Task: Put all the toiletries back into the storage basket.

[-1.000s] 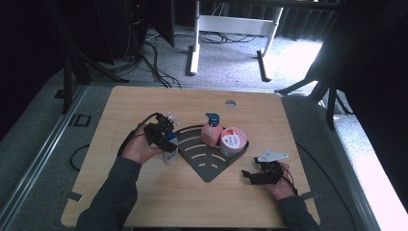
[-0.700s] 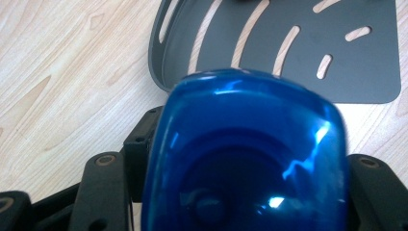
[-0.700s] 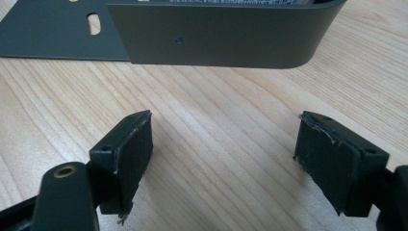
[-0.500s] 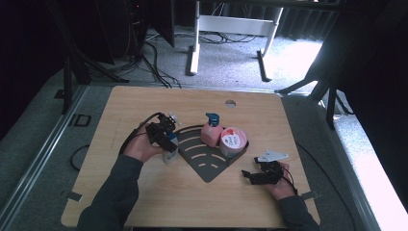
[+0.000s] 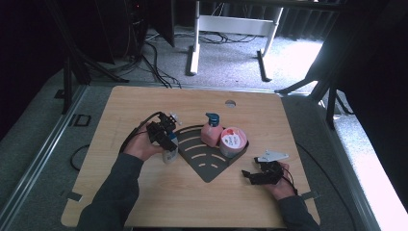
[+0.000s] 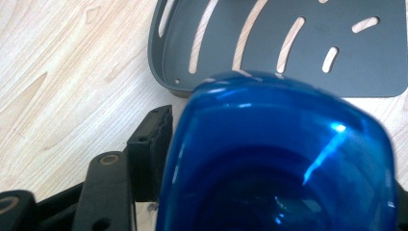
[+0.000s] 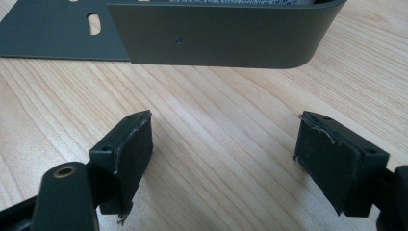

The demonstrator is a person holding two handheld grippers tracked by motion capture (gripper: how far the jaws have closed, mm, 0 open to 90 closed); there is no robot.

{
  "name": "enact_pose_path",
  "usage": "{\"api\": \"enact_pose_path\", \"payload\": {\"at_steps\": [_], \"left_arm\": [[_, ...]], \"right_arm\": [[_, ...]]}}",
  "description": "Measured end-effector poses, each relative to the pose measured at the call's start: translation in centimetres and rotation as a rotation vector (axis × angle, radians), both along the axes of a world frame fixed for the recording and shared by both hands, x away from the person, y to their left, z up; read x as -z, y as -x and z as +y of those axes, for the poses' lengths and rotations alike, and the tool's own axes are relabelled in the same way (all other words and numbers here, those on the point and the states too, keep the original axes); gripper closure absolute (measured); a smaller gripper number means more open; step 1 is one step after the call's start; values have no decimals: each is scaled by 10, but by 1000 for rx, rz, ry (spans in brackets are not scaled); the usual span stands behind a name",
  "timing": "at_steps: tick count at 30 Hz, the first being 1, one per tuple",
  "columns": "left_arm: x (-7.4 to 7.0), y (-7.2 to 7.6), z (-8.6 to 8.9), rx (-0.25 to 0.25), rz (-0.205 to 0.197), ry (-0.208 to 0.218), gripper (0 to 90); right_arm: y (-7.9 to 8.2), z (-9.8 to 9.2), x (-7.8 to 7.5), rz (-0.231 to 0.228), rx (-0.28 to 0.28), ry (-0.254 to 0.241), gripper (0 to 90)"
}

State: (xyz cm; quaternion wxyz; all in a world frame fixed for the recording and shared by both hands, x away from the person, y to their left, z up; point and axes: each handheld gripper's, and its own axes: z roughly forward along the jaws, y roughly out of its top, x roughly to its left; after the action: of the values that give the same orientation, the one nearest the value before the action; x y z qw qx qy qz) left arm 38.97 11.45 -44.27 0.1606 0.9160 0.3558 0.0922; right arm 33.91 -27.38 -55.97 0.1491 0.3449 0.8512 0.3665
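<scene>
We hold the left gripper (image 5: 166, 137) at about nine o'clock from the dark fan-shaped tray (image 5: 208, 163), and between its jaws stands a small bottle with a blue cap (image 5: 170, 153), on the wooden table (image 5: 120, 106) just beside the tray's left edge. In the left gripper view the blue cap (image 6: 284, 159) sits large and close between our jaws, with one black jaw against its left side; the other jaw is hidden behind the cap. Our jaws have just been closing a little around the bottle, and they now stand fairly wide with the bottle between them; we cannot tell from these views whether the pads truly press on it.

Inside the tray, toward twelve o'clock, stand a pink pump bottle (image 5: 211, 134) with a blue top and, touching it at its three o'clock, a round pink tub (image 5: 232, 140) with a white label.

Our right gripper (image 5: 255, 177) rests low on the table at about four o'clock from the tray, well apart from the bottle. In the right gripper view its two black pads (image 7: 127, 154) stand wide apart with bare wood between them, holding nothing, and the tray's rounded wall (image 7: 226, 36) lies ahead at twelve o'clock.
</scene>
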Motion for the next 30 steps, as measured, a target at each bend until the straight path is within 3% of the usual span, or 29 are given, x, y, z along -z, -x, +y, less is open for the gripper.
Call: {"api": "enact_pose_path", "payload": {"at_steps": [13,23,30], "left_arm": [[0,-1,2,14,17,24,498],[-1,-3,1,14,24,18,436],[-1,-4,2,23,57,14,518]], "right_arm": [[0,0,0,0,0,0,205],[0,0,0,0,0,0,205],[0,0,0,0,-1,0,204]]}}
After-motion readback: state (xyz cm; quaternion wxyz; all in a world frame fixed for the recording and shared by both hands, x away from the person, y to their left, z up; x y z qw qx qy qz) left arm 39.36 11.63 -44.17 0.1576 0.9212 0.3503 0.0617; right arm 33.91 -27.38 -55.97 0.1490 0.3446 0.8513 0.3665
